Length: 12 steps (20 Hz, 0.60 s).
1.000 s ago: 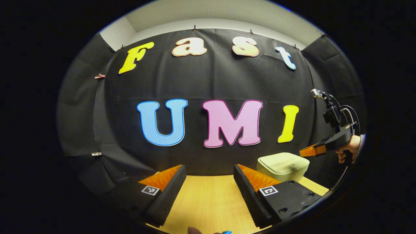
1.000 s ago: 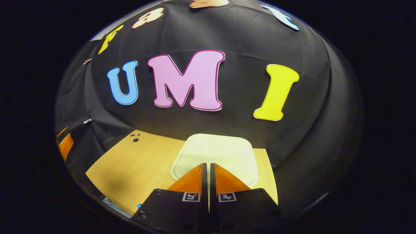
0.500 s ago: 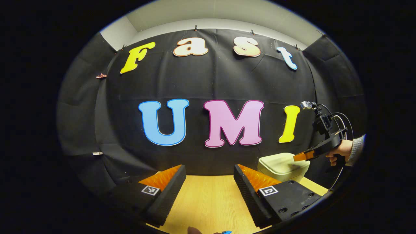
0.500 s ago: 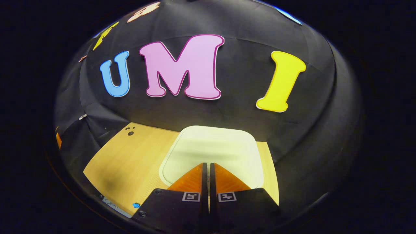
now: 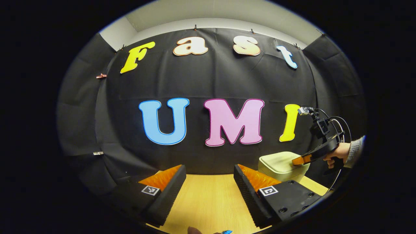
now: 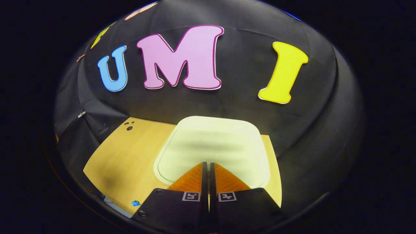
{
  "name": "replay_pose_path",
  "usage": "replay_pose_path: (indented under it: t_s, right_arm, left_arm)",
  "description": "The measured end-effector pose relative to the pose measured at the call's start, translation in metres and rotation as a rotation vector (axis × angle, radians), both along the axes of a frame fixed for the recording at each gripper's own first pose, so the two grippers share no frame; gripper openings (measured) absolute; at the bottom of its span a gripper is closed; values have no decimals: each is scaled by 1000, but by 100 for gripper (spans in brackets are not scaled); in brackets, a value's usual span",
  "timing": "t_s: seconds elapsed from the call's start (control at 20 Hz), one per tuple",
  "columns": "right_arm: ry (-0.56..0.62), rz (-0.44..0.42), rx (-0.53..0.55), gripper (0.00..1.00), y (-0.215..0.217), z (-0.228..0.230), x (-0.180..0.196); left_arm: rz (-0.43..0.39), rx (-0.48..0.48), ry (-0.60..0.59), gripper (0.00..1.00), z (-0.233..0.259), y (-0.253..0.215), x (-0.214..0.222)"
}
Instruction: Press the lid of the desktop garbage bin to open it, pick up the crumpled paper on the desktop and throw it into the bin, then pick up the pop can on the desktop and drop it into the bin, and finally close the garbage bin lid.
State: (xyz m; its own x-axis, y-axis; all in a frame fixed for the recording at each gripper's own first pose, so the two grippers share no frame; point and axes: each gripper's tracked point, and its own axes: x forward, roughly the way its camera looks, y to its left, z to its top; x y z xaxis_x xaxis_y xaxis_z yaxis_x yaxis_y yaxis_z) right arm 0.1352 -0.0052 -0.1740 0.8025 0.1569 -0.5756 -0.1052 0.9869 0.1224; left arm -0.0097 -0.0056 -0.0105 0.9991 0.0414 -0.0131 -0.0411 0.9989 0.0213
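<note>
Right hand-held gripper (image 6: 207,164) has dropped lower onto the bin lid (image 6: 213,143), fingers clenched together, tips at or touching the lid, holding nothing. One bin (image 5: 280,165), closed, on the wooden surface (image 5: 208,201) by the back wall. Left hand-held gripper (image 5: 209,170) is level, spread wide, empty.

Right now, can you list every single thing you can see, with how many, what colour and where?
garbage bin: one, pale cream, lid shut, at the far right end of the table by the wall.
table: one, light wood, under both grippers.
small blue scrap: one, blue, near the table's front edge.
dark dots: a few, black, on the table's far left corner in the right gripper view.
left hand-held gripper: one, fingers wide apart, above the table.
right hand-held gripper: one, fingers together, tips over the bin lid.
hand: one, with a grey sleeve, holding the right hand-held gripper.
</note>
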Motion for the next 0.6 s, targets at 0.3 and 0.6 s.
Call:
replay_pose_path:
  t_s: [0.3, 0.6]
  right_arm:
    - [-15, -25, 57, 6, -1, 0, 1]
    - [-106, -47, 13, 5, -10, 19, 0]
  left_arm:
    - [-2, -7, 4, 95, -1, -2, 0]
    - [2, -4, -2, 95, 1, 1, -1]
